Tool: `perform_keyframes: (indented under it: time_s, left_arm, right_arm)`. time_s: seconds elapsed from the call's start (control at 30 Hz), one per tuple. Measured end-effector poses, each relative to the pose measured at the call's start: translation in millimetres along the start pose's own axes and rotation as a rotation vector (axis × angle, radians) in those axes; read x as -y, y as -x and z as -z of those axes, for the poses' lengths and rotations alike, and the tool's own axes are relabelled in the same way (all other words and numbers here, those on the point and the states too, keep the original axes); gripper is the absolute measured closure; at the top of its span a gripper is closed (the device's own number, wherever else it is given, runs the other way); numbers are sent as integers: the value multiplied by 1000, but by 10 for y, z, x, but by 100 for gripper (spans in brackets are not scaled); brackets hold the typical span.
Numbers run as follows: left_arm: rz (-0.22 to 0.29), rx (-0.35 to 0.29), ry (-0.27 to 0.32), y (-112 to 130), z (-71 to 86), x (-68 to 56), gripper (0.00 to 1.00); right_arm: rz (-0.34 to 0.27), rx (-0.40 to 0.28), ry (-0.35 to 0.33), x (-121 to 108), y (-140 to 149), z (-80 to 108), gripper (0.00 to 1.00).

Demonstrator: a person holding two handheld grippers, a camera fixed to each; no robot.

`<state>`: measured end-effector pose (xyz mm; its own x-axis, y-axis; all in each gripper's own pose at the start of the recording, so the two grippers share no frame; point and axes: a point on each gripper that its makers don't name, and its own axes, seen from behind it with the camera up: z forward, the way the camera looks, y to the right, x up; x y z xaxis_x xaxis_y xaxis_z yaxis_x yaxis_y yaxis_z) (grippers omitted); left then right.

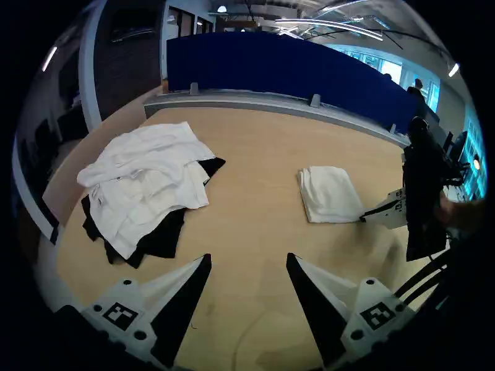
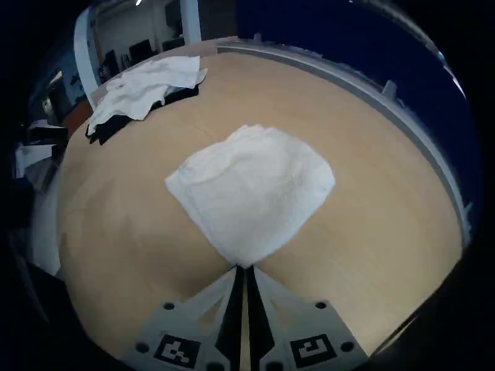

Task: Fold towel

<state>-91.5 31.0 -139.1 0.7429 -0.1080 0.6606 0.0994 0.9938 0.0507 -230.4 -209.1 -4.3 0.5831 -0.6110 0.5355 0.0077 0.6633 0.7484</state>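
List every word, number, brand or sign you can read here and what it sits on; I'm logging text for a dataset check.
No readable words, numbers or brands.
On the left gripper: black-and-white square markers, patterns rather than text.
On the right gripper: the same kind of markers, no text.
The towel, pile of cloths and table: no print visible.
Far background: too small and blurred to read.
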Motion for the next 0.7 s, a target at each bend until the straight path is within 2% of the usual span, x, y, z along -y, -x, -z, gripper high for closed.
perform_keyframes:
  time_s: [0.1, 0.27, 0.5, 0.7]
  left_arm:
    - [-1, 0, 3, -10, 1, -6, 10]
    - [-9, -7, 4, -38, 8, -5, 10]
    - [-15, -20, 6, -100, 8, 0, 10]
    - [-13, -31, 9, -139, 31, -19, 10]
  right_arm:
    - [9, -15, 2, -12, -79, 61, 96]
    - [23, -68, 16, -73, -370, 232, 96]
    - [69, -158, 44, -178, -930, 565, 96]
    - [116, -211, 52, -201, -1302, 844, 97]
